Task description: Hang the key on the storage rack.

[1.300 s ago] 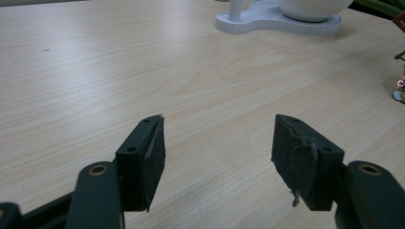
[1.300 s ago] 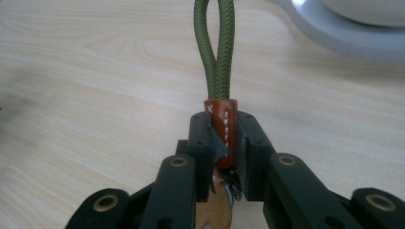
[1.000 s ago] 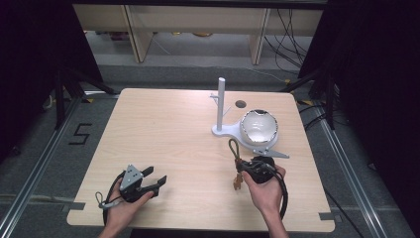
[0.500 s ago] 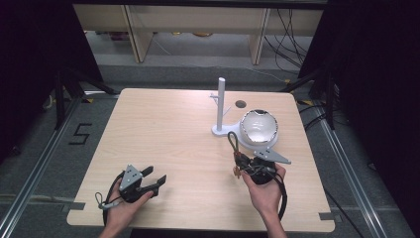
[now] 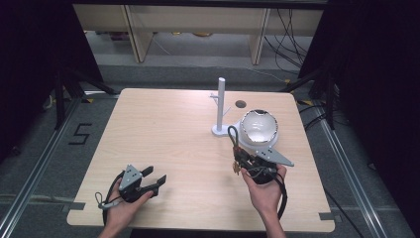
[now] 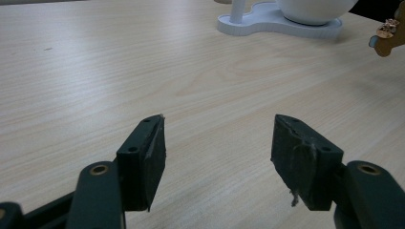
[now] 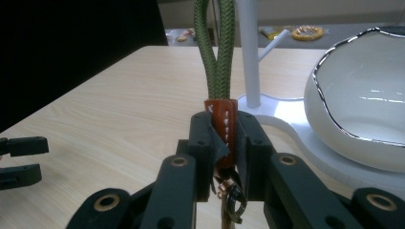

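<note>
Pale wooden table (image 5: 163,129) (dark surrounds), grey floor (image 5: 44,163).

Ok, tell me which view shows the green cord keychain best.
The right gripper view: the keychain stands close up, its brown leather tab clamped between the right hand-held gripper jaws, its green loop rising above. The high view shows it small, loop toward the white stand. The left gripper view catches just a brown end at the edge.

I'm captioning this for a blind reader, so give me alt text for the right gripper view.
The right tool is shut on the brown leather tab of a green braided rope loop, held upright. Behind stand a white post stand and a silver-rimmed white bowl on the pale wooden table.
</note>
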The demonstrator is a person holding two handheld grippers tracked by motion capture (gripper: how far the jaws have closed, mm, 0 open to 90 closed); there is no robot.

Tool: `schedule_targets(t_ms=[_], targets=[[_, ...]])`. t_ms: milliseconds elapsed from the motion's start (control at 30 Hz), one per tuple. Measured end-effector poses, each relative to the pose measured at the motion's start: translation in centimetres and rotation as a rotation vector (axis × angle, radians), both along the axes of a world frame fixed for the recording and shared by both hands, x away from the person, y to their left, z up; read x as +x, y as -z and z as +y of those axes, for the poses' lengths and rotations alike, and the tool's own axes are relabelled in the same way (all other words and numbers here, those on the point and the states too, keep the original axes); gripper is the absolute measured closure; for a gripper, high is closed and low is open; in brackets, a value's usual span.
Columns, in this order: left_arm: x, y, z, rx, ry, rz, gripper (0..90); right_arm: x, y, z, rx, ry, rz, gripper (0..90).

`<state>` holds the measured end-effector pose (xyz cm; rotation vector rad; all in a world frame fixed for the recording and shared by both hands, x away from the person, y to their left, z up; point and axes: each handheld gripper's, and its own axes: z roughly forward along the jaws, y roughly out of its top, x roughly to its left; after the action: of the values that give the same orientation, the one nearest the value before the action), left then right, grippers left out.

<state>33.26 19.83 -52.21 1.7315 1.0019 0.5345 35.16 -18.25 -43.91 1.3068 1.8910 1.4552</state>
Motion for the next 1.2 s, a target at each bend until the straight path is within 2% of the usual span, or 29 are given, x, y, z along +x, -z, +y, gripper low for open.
schedule_targets(t_ms=[33, 67, 100, 233, 267, 300, 367, 400, 433, 467, 500, 533, 700, 733, 767, 800, 833, 967, 1000, 1067, 1100, 1200], targets=[[0.0, 0.0, 0.0, 0.002, 0.003, -0.001, 36.0, -0.1, 0.0, 0.3, 0.01, 0.016, -0.01, 79.0], [0.0, 0.0, 0.0, 0.007, 0.003, 0.001, 36.0, 0.0, -0.1, 0.2, -0.002, 0.008, -0.024, 79.0], [0.0, 0.0, 0.0, 0.004, 0.006, 0.0, 36.0, 0.0, -0.2, 0.3, 0.002, 0.005, -0.014, 79.0], [0.0, 0.0, 0.1, -0.006, 0.002, 0.002, 35.9, 0.1, -0.5, 0.5, 0.006, 0.006, -0.048, 79.0], [0.0, 0.0, 0.1, -0.006, 0.001, 0.002, 35.9, 0.1, -0.6, 0.5, 0.005, 0.013, -0.04, 79.0], [0.0, 0.0, 0.1, -0.006, 0.0, 0.002, 35.9, -0.1, -0.7, 0.8, 0.033, 0.019, -0.019, 79.0], [0.1, 0.0, 0.1, -0.014, 0.004, -0.002, 35.9, 0.2, -0.7, 0.7, 0.009, 0.006, -0.051, 79.0], [0.1, 0.0, 0.1, -0.014, 0.003, -0.002, 35.9, 0.2, -0.8, 0.7, 0.023, 0.008, -0.037, 79.0], [0.1, 0.0, 0.1, -0.013, 0.003, -0.002, 35.9, 0.4, -0.8, 0.7, 0.021, 0.006, -0.055, 79.0], [0.1, 0.0, 0.1, -0.014, 0.003, -0.002, 35.9, 0.2, -1.0, 0.9, 0.038, 0.027, -0.02, 79.0], [0.1, 0.0, 0.1, -0.013, 0.003, -0.002, 35.9, 0.6, -0.9, 0.6, -0.003, 0.006, -0.076, 79.0], [0.0, 0.0, 0.1, -0.006, -0.002, 0.002, 35.9, 0.6, -1.1, 0.8, 0.017, 0.016, -0.053, 79.0], [0.0, 0.0, 0.1, -0.012, 0.007, -0.005, 35.9, 1.0, -1.3, 1.1, 0.014, 0.01, -0.063, 79.0], [0.0, 0.0, 0.1, -0.011, 0.008, -0.005, 36.0, 0.9, -1.4, 1.3, 0.02, 0.02, -0.047, 79.0], [0.0, 0.0, 0.1, -0.013, 0.008, -0.005, 36.0, 1.2, -1.4, 1.2, 0.0, 0.013, -0.07, 78.9], [0.0, 0.0, 0.1, -0.013, 0.008, -0.007, 35.9, 1.3, -1.5, 1.3, 0.006, 0.008, -0.078, 78.9], [0.0, 0.0, 0.1, -0.008, 0.008, -0.006, 35.9, 1.3, -1.6, 1.3, 0.012, 0.014, -0.068, 78.9], [0.0, 0.0, 0.1, -0.001, 0.011, -0.009, 36.0, 1.6, -1.8, 1.5, 0.023, -0.001, -0.085, 78.9], [0.0, 0.0, 0.0, 0.0, 0.012, -0.011, 35.9, 1.6, -1.9, 1.6, 0.025, 0.003, -0.075, 79.0], [-0.1, 0.0, 0.0, 0.011, 0.005, -0.005, 35.9, 1.9, -1.9, 1.7, 0.008, -0.01, -0.098, 78.9], [-0.1, 0.0, 0.0, 0.01, 0.006, -0.007, 36.0, 1.8, -2.0, 1.8, 0.013, 0.002, -0.082, 78.9], [-0.1, 0.0, 0.0, 0.004, 0.007, -0.011, 35.9, 2.0, -2.1, 2.0, 0.004, 0.004, -0.095, 78.9]])
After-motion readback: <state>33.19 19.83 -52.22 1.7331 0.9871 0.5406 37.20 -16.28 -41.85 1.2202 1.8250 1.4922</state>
